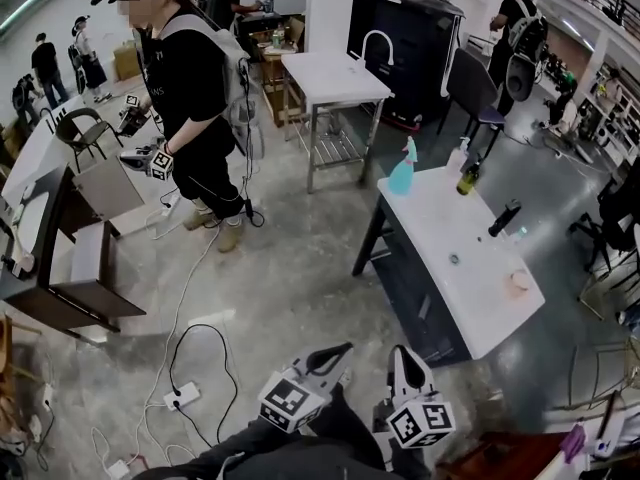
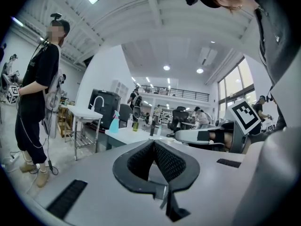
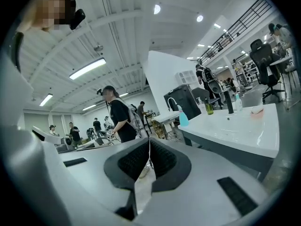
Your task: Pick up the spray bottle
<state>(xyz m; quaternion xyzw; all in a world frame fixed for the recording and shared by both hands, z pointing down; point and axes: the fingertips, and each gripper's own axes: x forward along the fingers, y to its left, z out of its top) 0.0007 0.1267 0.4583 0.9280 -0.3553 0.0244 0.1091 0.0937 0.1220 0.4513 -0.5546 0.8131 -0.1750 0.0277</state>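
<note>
A bare concrete floor [image 1: 280, 278] takes up most of the head view, with cables [image 1: 185, 348] trailing over it and a person [image 1: 190, 98] in black standing well off to the left. To the right stands a long white desk [image 1: 430, 218] on a dark frame. The spray bottle [image 1: 403, 173] stands upright at its far left corner, near the edge. A white bottle [image 1: 458, 154] and a green bottle [image 1: 467, 177] stand near it along the far end, a black tap [image 1: 504, 218] sits further along, and a pinkish cup [image 1: 517, 283] sits toward the near end. At the bottom of the head view the left tongs [image 1: 338, 352] and right tongs [image 1: 402, 358] are held out roughly level, well short of the desk. Each gripper view shows its own pair with the ribbed pads pressed together and nothing between them. Both are empty, and the pickup has not begun. The bottle is turquoise see-through plastic with a trigger head on a narrower neck. It looks light, smooth-sided and a little springy, so it would likely skid or tip if nudged at the top. How much liquid it holds cannot be told from here. The surest hold is probably across the body just under the neck, or on the neck itself below the trigger, with the pads spread first and closed gently so the thin wall does not buckle. The right tongs, nearer the desk side, seem the handier pair.
</note>
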